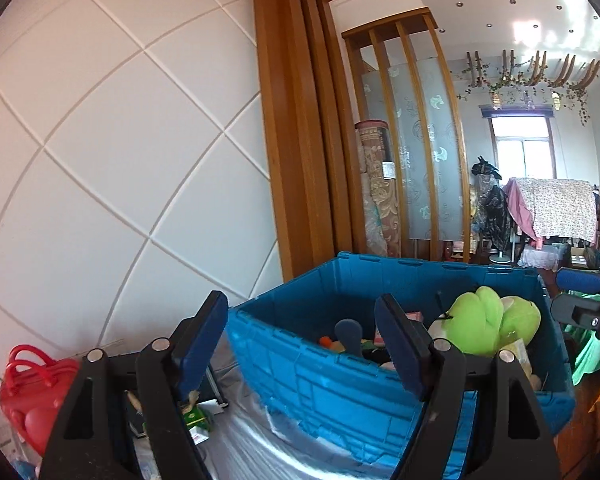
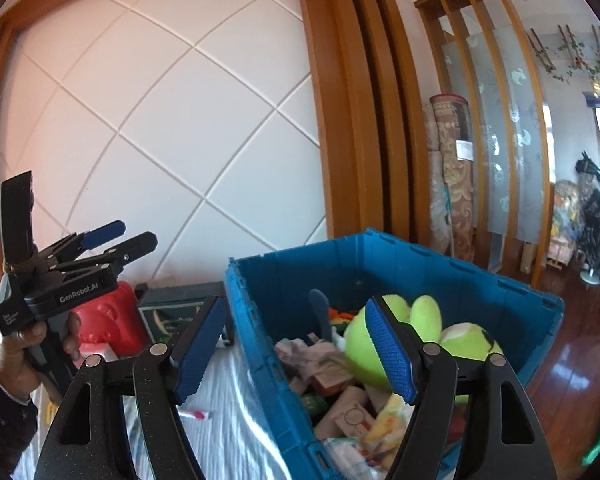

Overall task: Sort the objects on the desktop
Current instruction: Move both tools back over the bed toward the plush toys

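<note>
From my left gripper (image 1: 304, 338) I see both blue-padded fingers standing wide apart with nothing between them, pointed at the near corner of the big blue plastic storage crate (image 1: 332, 392). The crate sits on a silvery-white striped cloth (image 1: 240, 440) that covers the surface. Inside it I can make out a bright green plush toy (image 1: 488, 320) against the right side, a dark blue-grey rounded handle (image 1: 348, 334) standing up near the middle, and some small orange and pink items I cannot identify. Down at the left a red plastic basket with looped handles (image 1: 32, 384) rests by the white diamond-panelled wall (image 1: 120, 140), well apart from the crate.

My right gripper (image 2: 294, 350) is spread open too, its pads gripping nothing. Its right finger hangs over the crate's (image 2: 260, 360) contents and its left finger is outside the crate's left wall, over the cloth (image 2: 228, 432). Under it lie the green plush (image 2: 364, 344), small cardboard boxes (image 2: 340, 400) and crumpled wrappers heaped together. In this view the left gripper (image 2: 140, 236) shows at the far left, raised beside the crate, held in a hand (image 2: 16, 352) with a dark sleeve. Behind it stand a red container (image 2: 108, 320) and a dark framed box (image 2: 180, 304), just beside the crate's left wall.
</note>
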The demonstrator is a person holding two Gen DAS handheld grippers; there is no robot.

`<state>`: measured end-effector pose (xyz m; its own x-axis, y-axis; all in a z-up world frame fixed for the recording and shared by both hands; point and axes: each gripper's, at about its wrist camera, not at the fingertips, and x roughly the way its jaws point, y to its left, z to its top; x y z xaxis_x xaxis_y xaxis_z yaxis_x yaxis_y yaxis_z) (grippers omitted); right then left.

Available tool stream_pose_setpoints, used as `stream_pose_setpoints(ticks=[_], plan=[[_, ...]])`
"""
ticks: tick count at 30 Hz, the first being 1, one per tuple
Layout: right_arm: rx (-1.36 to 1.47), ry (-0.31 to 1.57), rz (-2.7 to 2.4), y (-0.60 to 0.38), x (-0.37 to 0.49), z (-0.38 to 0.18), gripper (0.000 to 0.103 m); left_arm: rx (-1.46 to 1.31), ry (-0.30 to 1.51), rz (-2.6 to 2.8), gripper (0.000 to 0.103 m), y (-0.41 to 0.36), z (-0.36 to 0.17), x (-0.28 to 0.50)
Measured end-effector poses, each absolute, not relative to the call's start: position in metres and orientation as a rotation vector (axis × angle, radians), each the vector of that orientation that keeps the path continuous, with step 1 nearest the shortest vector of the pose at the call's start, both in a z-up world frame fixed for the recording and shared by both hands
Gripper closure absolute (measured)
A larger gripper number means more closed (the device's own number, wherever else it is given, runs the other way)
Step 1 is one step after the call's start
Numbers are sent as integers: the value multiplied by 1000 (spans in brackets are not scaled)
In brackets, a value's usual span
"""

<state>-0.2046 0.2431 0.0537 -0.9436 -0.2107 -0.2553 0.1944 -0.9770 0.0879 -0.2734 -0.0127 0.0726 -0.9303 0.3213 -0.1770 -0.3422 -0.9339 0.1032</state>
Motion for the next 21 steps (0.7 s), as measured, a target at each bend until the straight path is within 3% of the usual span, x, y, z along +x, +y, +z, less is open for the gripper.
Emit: stream_pose_setpoints(ticks=[5, 21], plan=[[393, -45, -2809, 200, -195, 46, 23, -280, 228, 2907, 27, -71, 50, -238], [547, 49, -2579, 51, -184, 4, 23, -563, 249, 3133, 27, -259, -36, -147]])
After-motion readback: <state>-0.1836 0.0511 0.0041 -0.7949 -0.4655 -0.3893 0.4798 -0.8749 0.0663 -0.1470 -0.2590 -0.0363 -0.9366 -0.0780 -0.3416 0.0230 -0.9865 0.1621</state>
